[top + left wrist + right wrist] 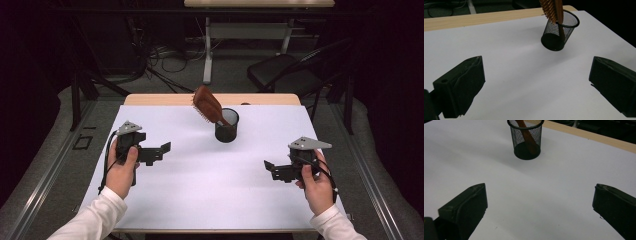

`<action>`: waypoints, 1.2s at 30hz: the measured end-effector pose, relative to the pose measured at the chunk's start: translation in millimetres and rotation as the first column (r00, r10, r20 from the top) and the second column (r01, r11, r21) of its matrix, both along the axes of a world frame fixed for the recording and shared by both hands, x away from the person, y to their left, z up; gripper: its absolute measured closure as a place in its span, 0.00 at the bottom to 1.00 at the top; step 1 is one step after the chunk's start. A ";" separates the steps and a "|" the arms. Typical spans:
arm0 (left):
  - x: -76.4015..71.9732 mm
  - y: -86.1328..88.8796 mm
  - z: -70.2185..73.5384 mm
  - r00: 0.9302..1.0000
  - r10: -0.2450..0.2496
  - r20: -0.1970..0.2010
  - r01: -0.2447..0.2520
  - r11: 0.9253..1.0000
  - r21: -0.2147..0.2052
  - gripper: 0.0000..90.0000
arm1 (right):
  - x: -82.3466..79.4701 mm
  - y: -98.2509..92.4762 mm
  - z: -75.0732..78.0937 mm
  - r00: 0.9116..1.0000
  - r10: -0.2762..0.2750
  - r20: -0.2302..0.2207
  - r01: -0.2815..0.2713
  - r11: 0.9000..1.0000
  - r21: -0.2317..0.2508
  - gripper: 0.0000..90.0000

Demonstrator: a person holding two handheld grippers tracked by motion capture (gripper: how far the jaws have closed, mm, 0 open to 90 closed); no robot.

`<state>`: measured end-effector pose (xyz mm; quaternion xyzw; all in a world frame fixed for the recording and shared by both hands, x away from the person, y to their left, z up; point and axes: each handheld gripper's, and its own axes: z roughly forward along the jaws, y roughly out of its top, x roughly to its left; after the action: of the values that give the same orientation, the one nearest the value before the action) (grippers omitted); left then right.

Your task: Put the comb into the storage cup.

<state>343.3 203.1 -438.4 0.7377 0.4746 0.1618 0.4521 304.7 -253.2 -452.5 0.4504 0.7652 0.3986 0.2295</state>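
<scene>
A black mesh cup [226, 126] stands upright on the white sheet [200, 180] near the table's far middle. A brown wooden hairbrush [208, 105] rests in it handle down, its head leaning up and to the left over the rim. The cup [559, 31] and the brush's bristles [548, 10] appear ahead in the left gripper view; the cup [526, 138] and brush handle [526, 137] appear in the right gripper view. My left gripper [164, 150] is at the left, open and empty. At the right, my right gripper [270, 169] also stands open with nothing between its jaws.
The wooden table edge [150, 99] runs along the far side of the sheet. Behind the table are a black chair [285, 72], cables on the floor [165, 62] and another table's legs [207, 50]. Bare sheet lies between the two grippers.
</scene>
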 end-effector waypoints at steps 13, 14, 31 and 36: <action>-10.6 17.1 -25.2 0.999 0.037 0.004 -0.037 0.999 -0.008 0.01 | -8.6 -9.8 -16.5 0.999 -0.033 0.004 0.033 0.999 0.021 0.00; -11.1 18.0 -27.0 0.999 0.040 0.002 -0.040 0.999 -0.012 0.01 | -9.1 -11.0 -17.3 0.999 -0.035 0.006 0.035 0.999 0.017 0.00; -17.3 28.2 -57.1 0.998 0.066 0.000 -0.066 0.997 -0.035 0.01 | -14.9 -27.7 -39.8 0.997 -0.083 -0.001 0.083 0.996 0.041 0.00; -20.1 31.1 -64.1 0.998 0.066 -0.004 -0.066 0.997 -0.039 0.01 | -15.6 -31.3 -44.8 0.996 -0.090 -0.003 0.090 0.995 0.052 0.00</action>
<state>323.2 234.2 -502.5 0.7127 0.5024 0.1664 0.4603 289.0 -284.4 -497.3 0.4906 0.7336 0.4073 0.2351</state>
